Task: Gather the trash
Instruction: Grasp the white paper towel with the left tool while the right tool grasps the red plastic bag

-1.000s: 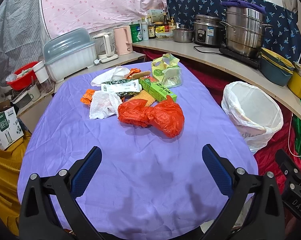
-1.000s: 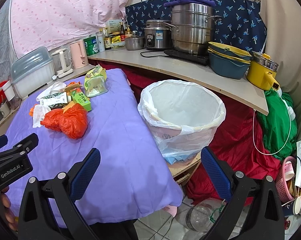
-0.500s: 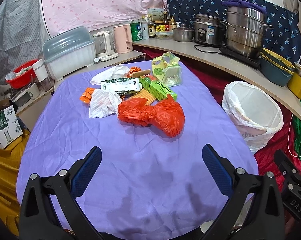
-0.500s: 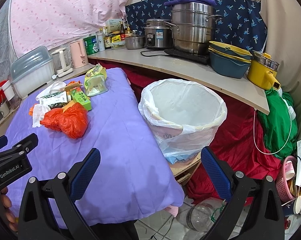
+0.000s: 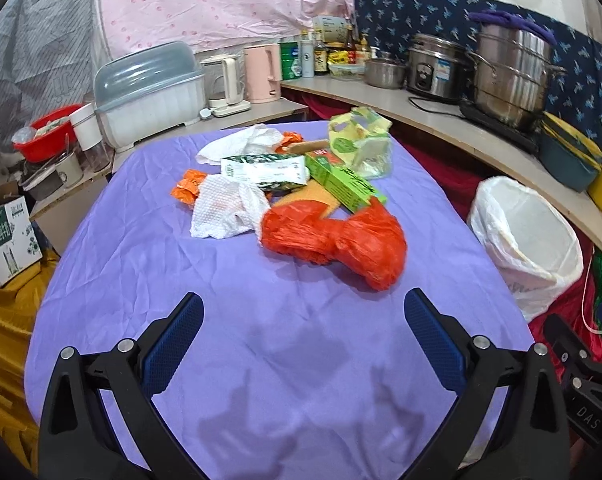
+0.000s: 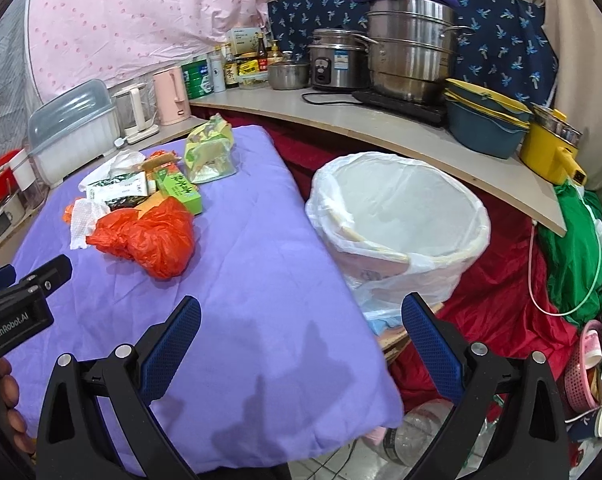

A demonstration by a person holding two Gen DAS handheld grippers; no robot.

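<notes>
Orange plastic bag [image 5: 335, 240] lies at twelve o'clock of our left gripper [image 5: 303, 320]; both grippers' jaws stand apart, empty. We pinch its crumpled bulk, then carry toward the lined bin [image 6: 401, 216] at two o'clock.

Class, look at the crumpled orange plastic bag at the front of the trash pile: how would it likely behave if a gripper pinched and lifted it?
The orange plastic bag looks thin and wrinkled, so it would probably crush and hang limp. Its glossy film may slip between the fingers unless several folds are caught. It seems light for its bulk, though what it holds is hidden.
</notes>
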